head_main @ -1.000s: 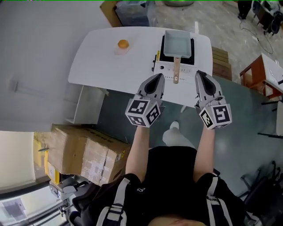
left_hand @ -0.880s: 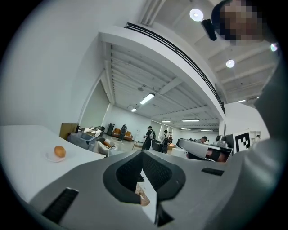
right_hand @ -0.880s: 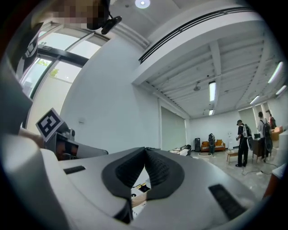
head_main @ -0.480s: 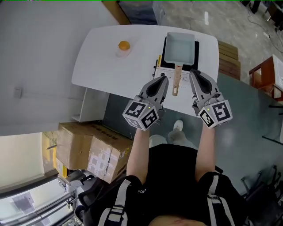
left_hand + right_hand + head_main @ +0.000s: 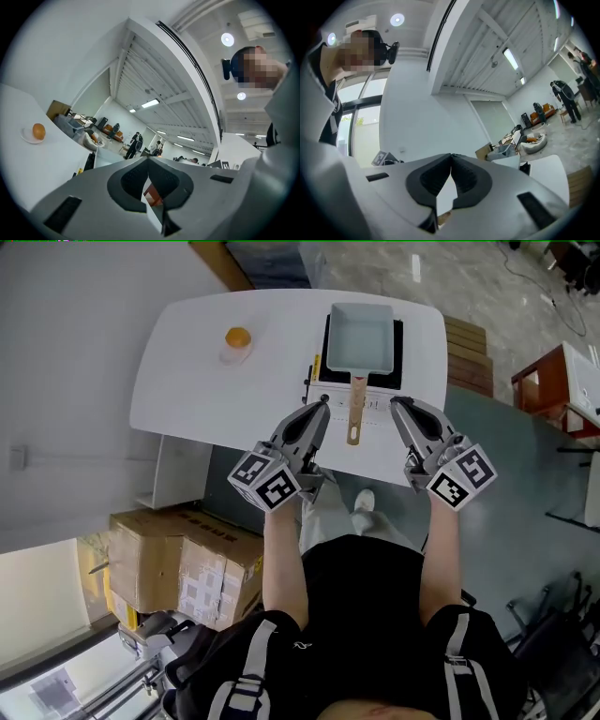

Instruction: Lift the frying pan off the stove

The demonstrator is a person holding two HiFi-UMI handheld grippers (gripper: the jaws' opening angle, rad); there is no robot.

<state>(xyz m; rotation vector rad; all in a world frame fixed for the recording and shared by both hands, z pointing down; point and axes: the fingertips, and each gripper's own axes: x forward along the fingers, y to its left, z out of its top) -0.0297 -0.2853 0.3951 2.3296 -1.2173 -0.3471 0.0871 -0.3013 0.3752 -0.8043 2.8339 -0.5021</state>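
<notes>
In the head view a rectangular pale-blue frying pan (image 5: 361, 334) sits on a black portable stove (image 5: 405, 343) at the far right of a white table (image 5: 206, 381). Its wooden handle (image 5: 355, 413) points back toward me. My left gripper (image 5: 322, 402) hovers just left of the handle end, its jaws shut with nothing between them. Just right of the handle, my right gripper (image 5: 395, 403) is likewise shut and holds nothing. Neither touches the pan. The left gripper view shows the left gripper (image 5: 148, 159) with closed jaws, and the right gripper view shows the right gripper (image 5: 451, 155) the same.
An orange (image 5: 237, 337) on a small dish lies at the table's left, also in view as the orange (image 5: 38, 131). Cardboard boxes (image 5: 178, 563) stand on the floor to my left. A wooden crate (image 5: 467, 357) is right of the table. People stand far off in the room.
Both grippers have moved forward over the table's near edge and rolled slightly, and they flank the pan's handle more closely. The pan and the orange have not moved on the table.
</notes>
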